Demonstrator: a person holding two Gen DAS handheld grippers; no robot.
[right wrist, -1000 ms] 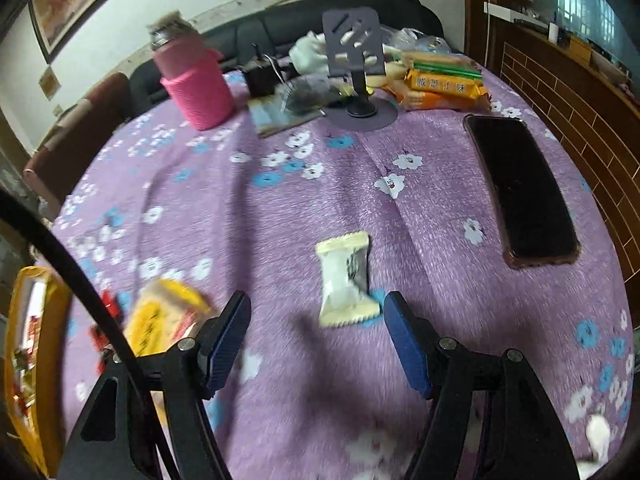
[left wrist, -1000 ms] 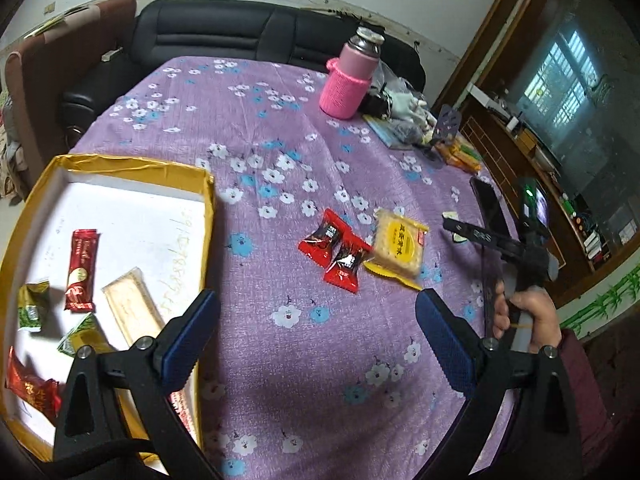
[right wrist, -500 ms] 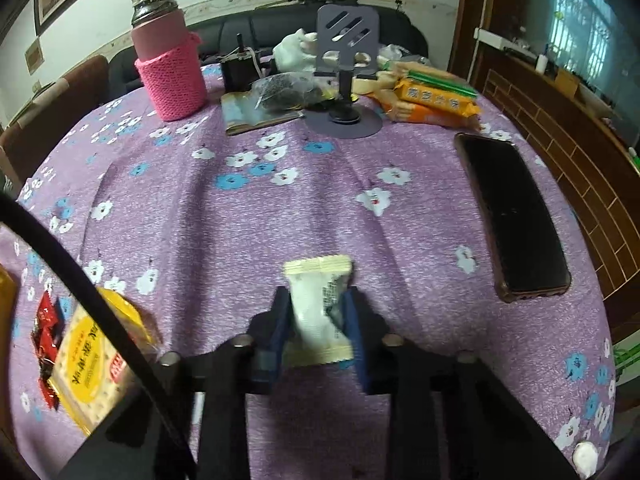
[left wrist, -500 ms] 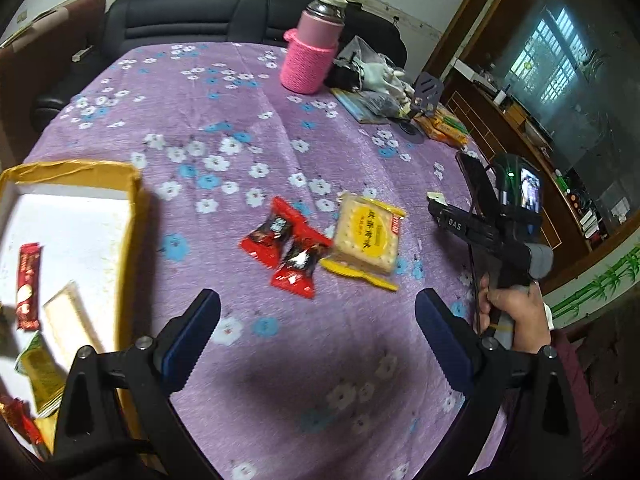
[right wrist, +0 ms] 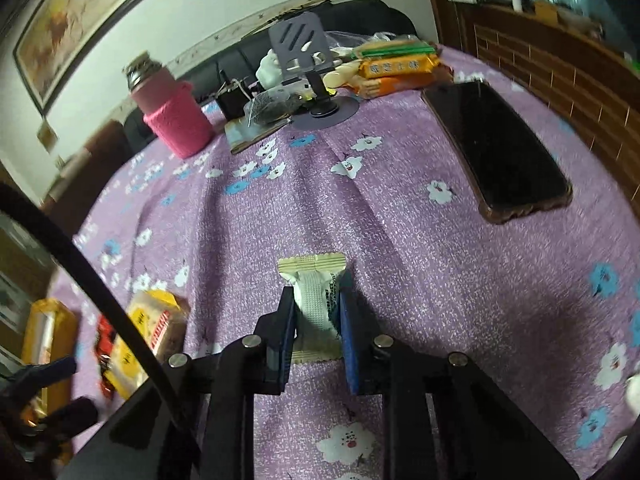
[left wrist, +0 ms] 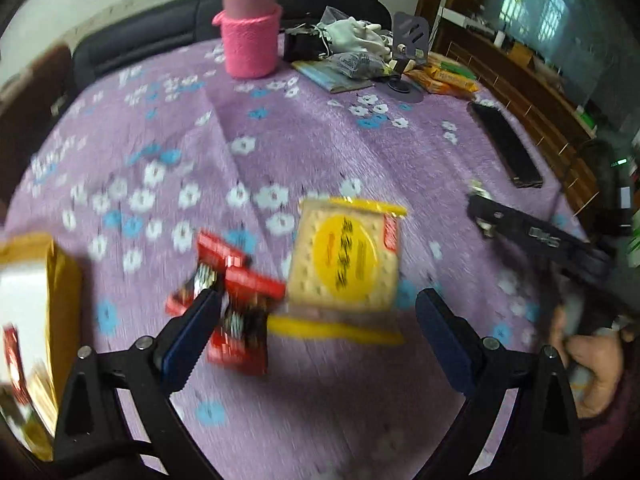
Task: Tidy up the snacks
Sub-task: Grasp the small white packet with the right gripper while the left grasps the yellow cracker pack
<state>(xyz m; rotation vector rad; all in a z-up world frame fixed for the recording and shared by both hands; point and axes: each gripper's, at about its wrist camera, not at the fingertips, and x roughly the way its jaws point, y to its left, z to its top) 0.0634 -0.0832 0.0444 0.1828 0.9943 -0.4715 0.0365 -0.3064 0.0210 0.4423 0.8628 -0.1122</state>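
My right gripper (right wrist: 316, 304) is shut on a white snack packet (right wrist: 314, 304) and holds it just above the purple flowered tablecloth (right wrist: 400, 264). My left gripper (left wrist: 316, 320) is open, low over the cloth. A yellow cracker pack (left wrist: 346, 264) lies between its fingers. Two red candy packets (left wrist: 236, 308) lie by its left finger. The yellow tray (left wrist: 60, 280) with several snacks is at the left edge. The right gripper's body (left wrist: 536, 240) shows at the right of the left wrist view.
A pink-sleeved flask (left wrist: 250, 28) stands at the back. A phone stand (right wrist: 308, 64), a booklet, bags and orange biscuit packs (right wrist: 396, 72) crowd the back right. A black phone (right wrist: 496, 148) lies on the right. A dark sofa is behind the table.
My right gripper has shut on the white packet and lifted it slightly. My left gripper has moved right from the tray to the cracker pack and red candies.
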